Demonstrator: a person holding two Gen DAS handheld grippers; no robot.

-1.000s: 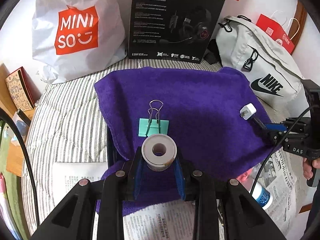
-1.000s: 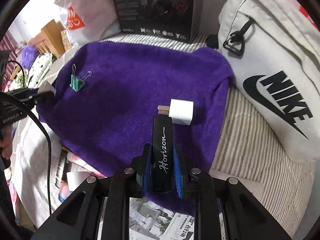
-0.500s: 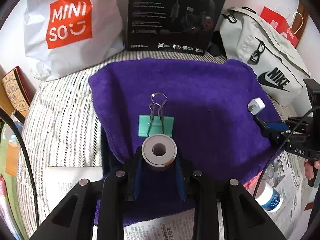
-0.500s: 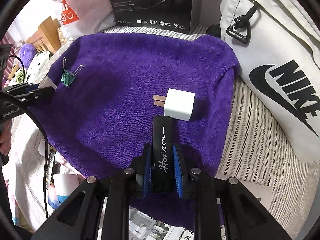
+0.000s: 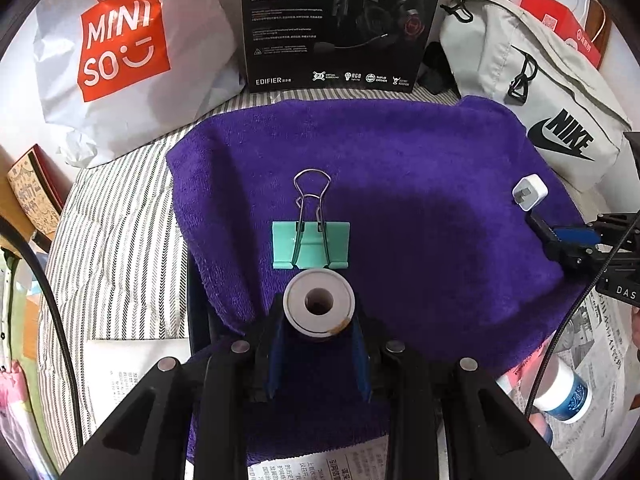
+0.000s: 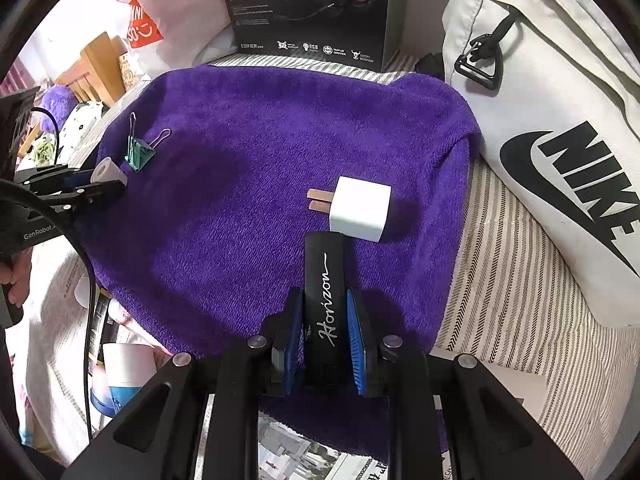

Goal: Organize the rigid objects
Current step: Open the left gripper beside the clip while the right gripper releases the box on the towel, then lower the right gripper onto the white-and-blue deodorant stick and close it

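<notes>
**Black bar clamped over the purple towel**

A black bar lettered "Horizon" (image 6: 325, 300) is gripped between the blue pads of the right gripper (image 6: 324, 336), above a purple towel (image 6: 248, 216). Just past its tip, a white plug adapter (image 6: 360, 210) is laid on the towel, its 2 prongs turned left. At the left edge, a white spool (image 6: 107, 171) is held by the left gripper (image 6: 102, 184), just beside a green binder clip (image 6: 138, 154).

Binder clip (image 5: 311, 244) and charger (image 6: 360, 209) well apart on towel (image 5: 400, 168), box (image 5: 340, 20) behind.
</notes>
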